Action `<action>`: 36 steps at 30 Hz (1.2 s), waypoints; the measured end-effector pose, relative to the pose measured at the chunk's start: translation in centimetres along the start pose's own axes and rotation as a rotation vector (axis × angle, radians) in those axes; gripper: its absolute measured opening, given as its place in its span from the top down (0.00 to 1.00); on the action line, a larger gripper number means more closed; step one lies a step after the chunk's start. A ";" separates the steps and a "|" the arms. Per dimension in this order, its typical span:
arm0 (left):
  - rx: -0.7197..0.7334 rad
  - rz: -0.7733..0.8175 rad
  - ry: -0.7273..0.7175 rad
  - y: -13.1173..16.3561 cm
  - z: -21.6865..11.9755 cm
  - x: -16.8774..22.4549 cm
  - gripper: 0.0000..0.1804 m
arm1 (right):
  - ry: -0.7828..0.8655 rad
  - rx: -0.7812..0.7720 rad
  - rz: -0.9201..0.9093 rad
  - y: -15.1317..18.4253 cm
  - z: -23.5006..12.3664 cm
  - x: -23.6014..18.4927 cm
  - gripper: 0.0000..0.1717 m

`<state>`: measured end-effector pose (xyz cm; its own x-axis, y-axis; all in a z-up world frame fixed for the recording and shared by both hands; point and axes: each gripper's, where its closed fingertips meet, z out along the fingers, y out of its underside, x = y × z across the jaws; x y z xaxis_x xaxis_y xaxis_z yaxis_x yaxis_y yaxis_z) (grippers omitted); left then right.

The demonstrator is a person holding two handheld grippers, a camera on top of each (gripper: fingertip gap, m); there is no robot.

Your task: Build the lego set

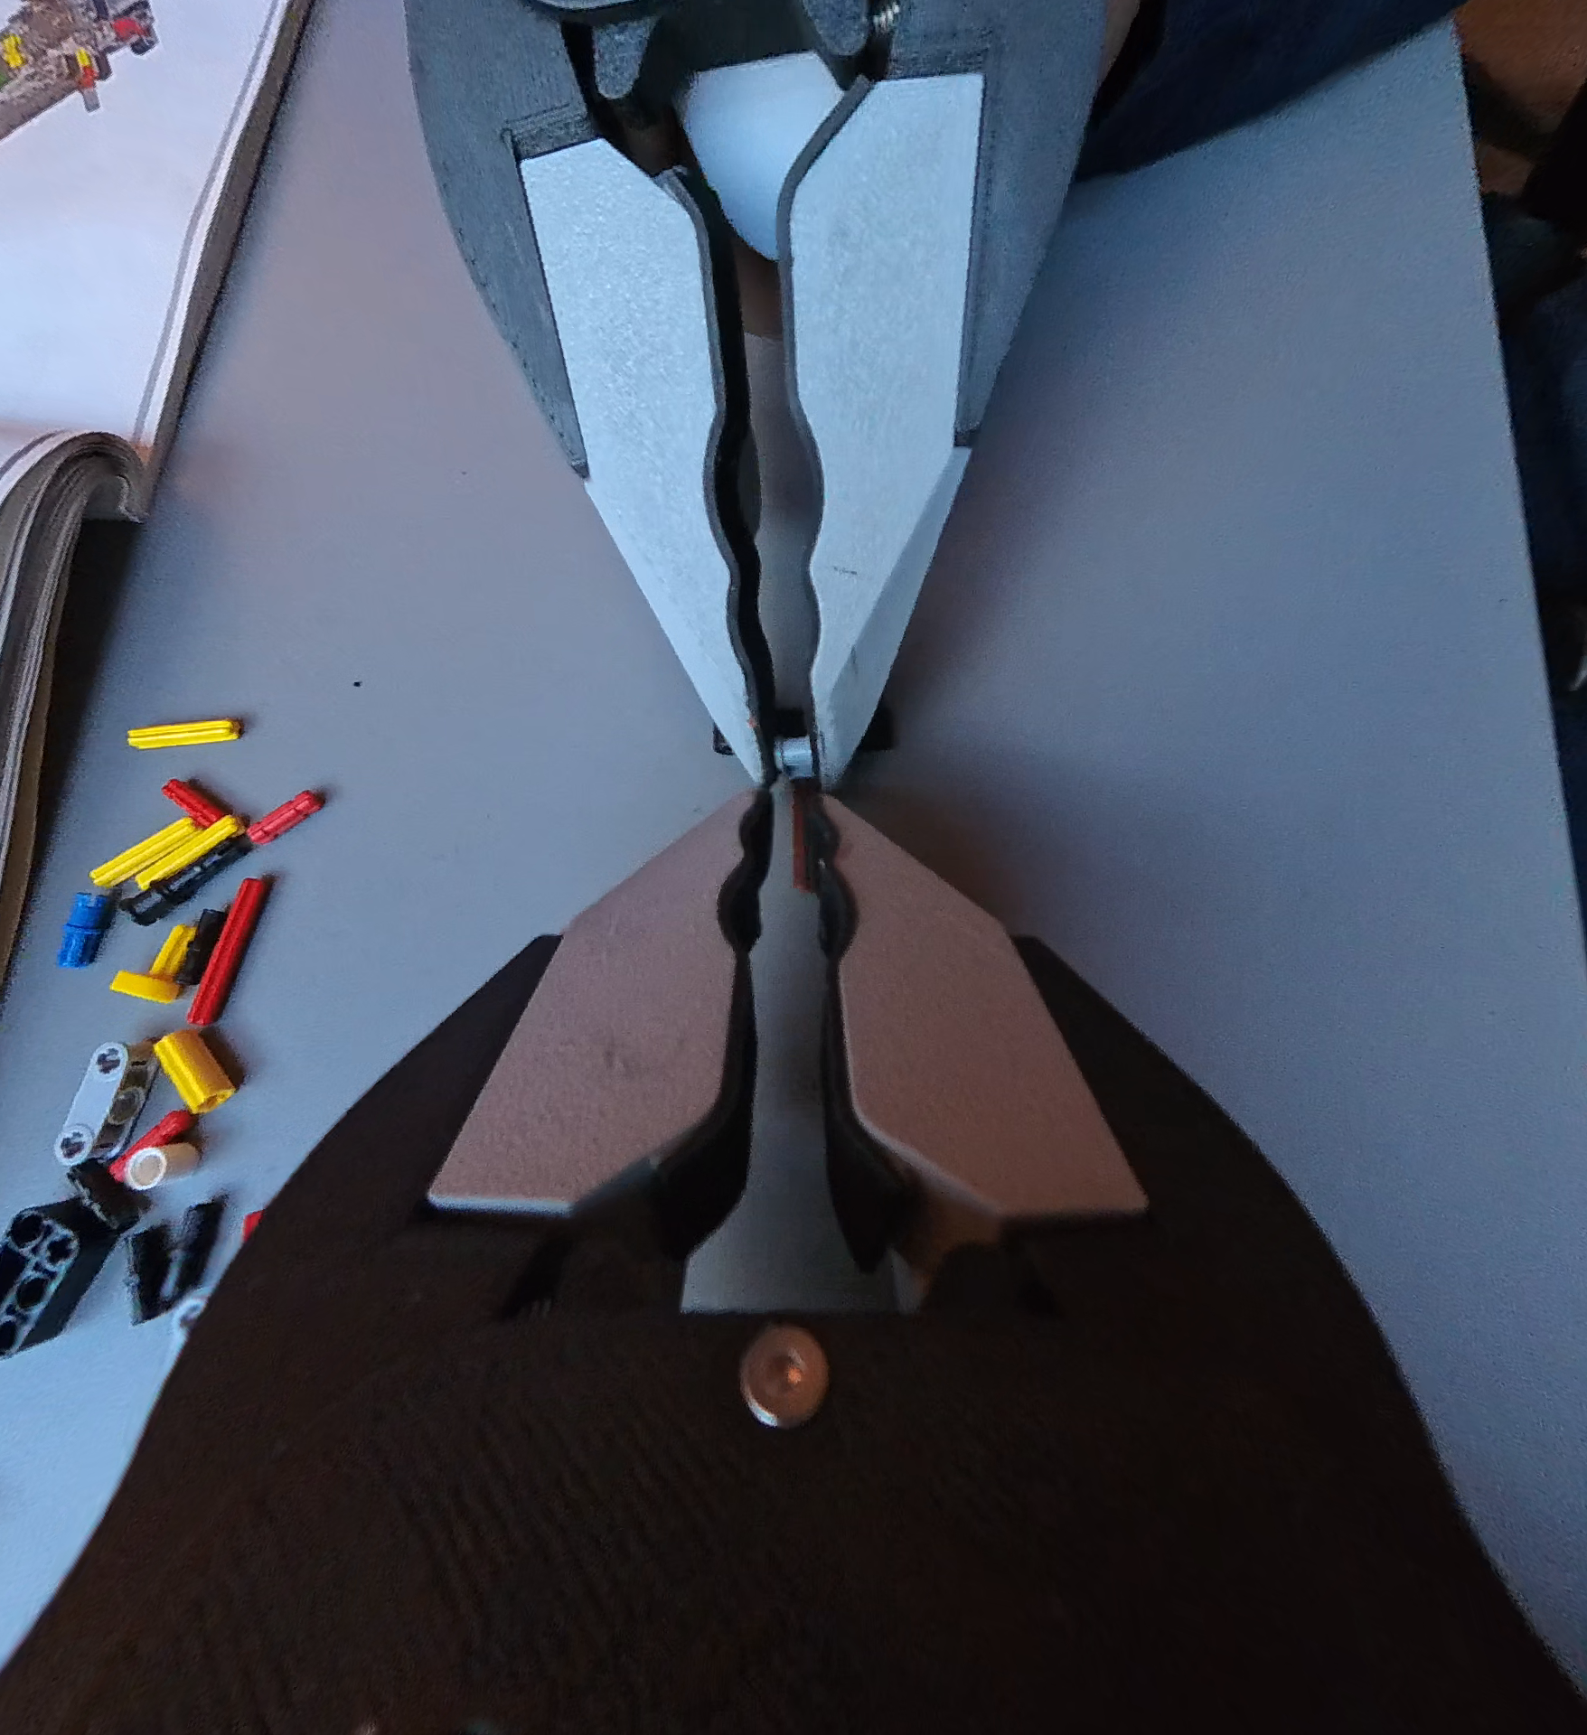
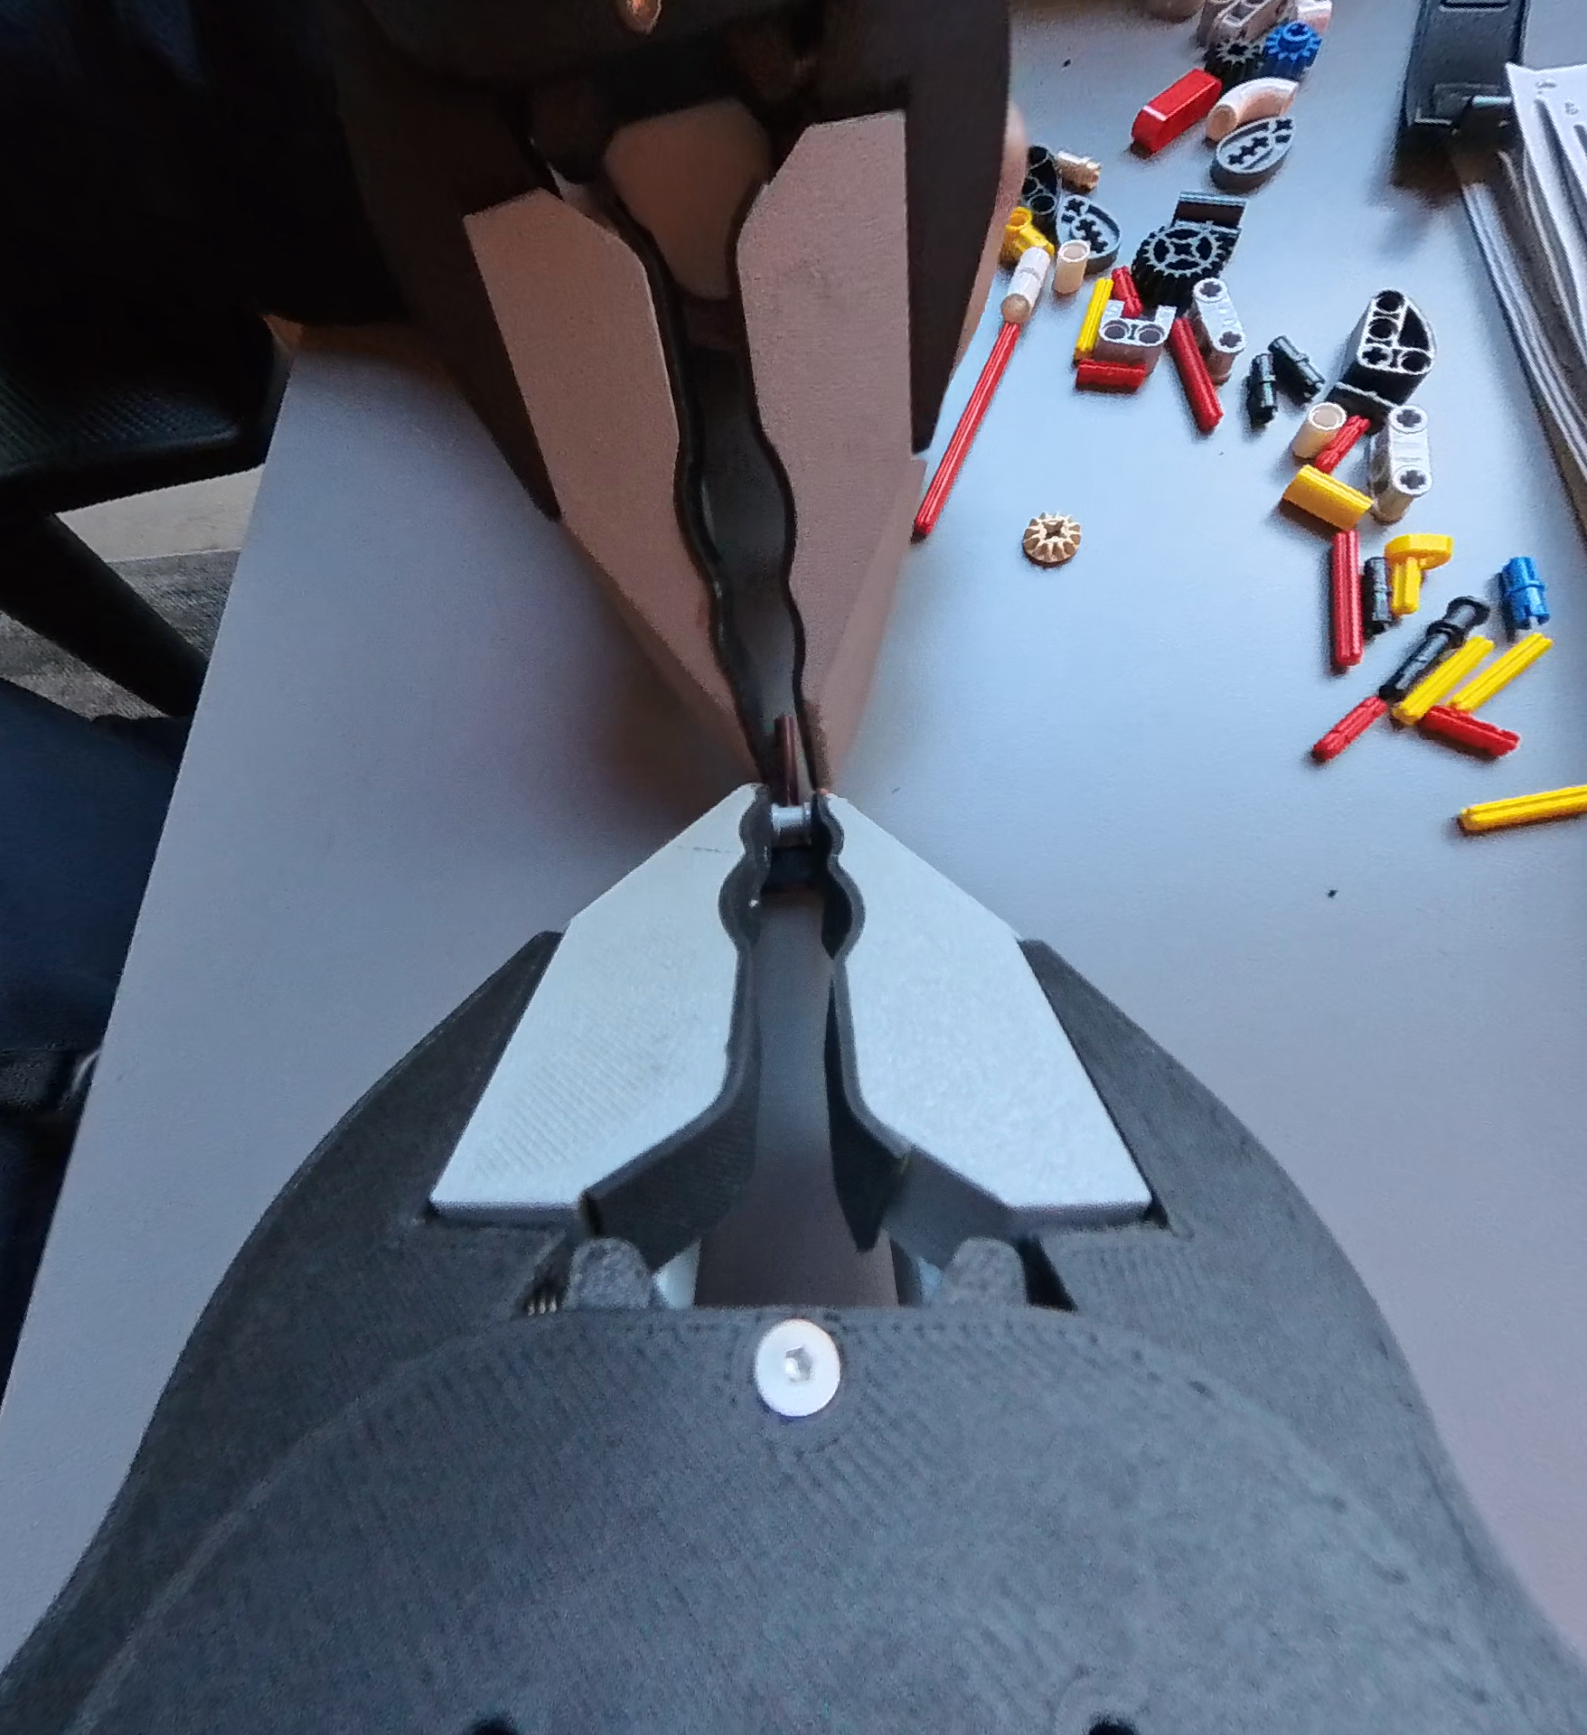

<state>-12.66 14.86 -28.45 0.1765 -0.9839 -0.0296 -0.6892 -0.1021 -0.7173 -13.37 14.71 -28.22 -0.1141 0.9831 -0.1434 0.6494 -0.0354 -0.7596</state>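
Observation:
My left gripper (image 1: 785, 798), with brown fingers, is shut on a thin red axle (image 1: 804, 840) that lies along its right pad. It meets my right gripper (image 1: 790, 765), with grey fingers, tip to tip over the grey table (image 1: 1193, 657). My right gripper (image 2: 790, 798) is shut on a small light grey piece (image 2: 790, 826) with a black part (image 2: 794, 873) behind it. In the right wrist view the axle (image 2: 785, 751) looks dark red and sits between the left gripper's (image 2: 785, 775) pads, its end touching the grey piece (image 1: 794, 754).
Loose red, yellow, black and blue building parts (image 1: 170, 939) lie left of the grippers, beside an open booklet (image 1: 20, 376). In the right wrist view the parts (image 2: 1334, 469), a tan gear (image 2: 1051, 540) and a long red axle (image 2: 968, 422) lie to the right. A black chair (image 2: 67, 422) stands past the table edge. My two grippers' fingertips are within a few centimetres of each other. Left tips and right tips are each some 8 cm from the tan gear (image 2: 1051, 540).

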 end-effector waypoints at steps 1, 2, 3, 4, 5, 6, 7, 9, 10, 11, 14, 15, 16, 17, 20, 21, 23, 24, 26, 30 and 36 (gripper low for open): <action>0.000 -0.010 0.012 0.2 0.2 0.2 0.96 | -0.001 0.000 0.006 0.0 0.0 0.1 0.97; 0.004 -0.017 0.029 0.3 0.3 0.4 0.96 | -0.004 0.001 0.011 0.0 0.0 0.1 0.97; 0.000 -0.018 0.032 0.3 0.3 0.4 0.95 | -0.006 0.001 0.016 0.0 0.0 0.1 0.97; 0.002 -0.016 0.031 0.4 0.2 0.3 0.94 | -0.008 0.001 0.019 0.0 0.0 0.1 0.97; 0.002 -0.019 0.036 0.4 0.2 0.3 0.94 | -0.009 0.001 0.021 0.0 -0.1 0.2 0.97; 0.002 -0.020 0.040 0.5 0.1 0.3 0.95 | -0.010 0.001 0.022 0.0 -0.1 0.2 0.97; 0.002 -0.018 0.039 0.5 0.1 0.3 0.97 | -0.011 0.001 0.022 0.0 -0.1 0.2 0.97; 0.002 -0.007 0.029 0.5 0.1 0.3 0.97 | -0.012 0.001 0.023 0.0 -0.1 0.1 0.97; 0.002 -0.004 0.028 0.5 0.1 0.3 0.97 | -0.012 0.001 0.024 0.0 0.0 0.2 0.97; 0.002 -0.002 0.026 0.5 0.1 0.3 0.97 | -0.012 0.001 0.023 0.0 0.0 0.2 0.97; 0.002 -0.001 0.013 0.5 0.1 0.1 0.98 | -0.004 0.002 0.018 0.0 -0.1 0.2 0.97; 0.002 -0.001 0.007 0.5 0.1 0.0 0.97 | -0.001 0.002 0.017 0.0 -0.1 0.2 0.97; 0.002 -0.001 0.002 0.4 0.1 -0.1 0.97 | 0.000 0.002 0.015 0.0 -0.1 0.2 0.97; 0.002 -0.002 0.002 0.4 0.2 -0.1 0.97 | 0.001 0.002 0.014 0.0 -0.1 0.2 0.97; 0.003 -0.010 0.006 0.4 0.2 -0.1 0.97 | 0.004 0.002 0.014 0.0 -0.1 0.3 0.97; 0.003 -0.013 0.009 0.4 0.2 -0.1 0.97 | 0.007 0.002 0.013 0.0 -0.1 0.3 0.97; 0.003 -0.010 0.012 0.4 0.2 -0.1 0.97 | 0.011 0.002 0.014 0.1 -0.2 0.4 0.97; 0.003 -0.007 0.012 0.4 0.2 0.0 0.97 | 0.011 0.002 0.015 0.1 -0.2 0.4 0.97; 0.003 -0.001 0.008 0.5 0.2 0.0 0.98 | 0.006 0.004 0.016 0.1 -0.3 0.4 0.97; 0.002 0.008 -0.001 0.4 0.2 -0.1 0.98 | 0.005 0.002 0.016 0.2 -0.3 0.3 0.97; 0.013 0.025 -0.022 0.0 0.2 -0.2 0.99 | 0.004 0.010 -0.009 0.3 -0.7 0.3 0.97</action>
<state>-12.52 15.08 -28.61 0.1755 -0.9825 -0.0628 -0.6841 -0.0759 -0.7254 -12.66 15.16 -28.09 -0.1169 0.9841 -0.1340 0.6411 -0.0283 -0.7670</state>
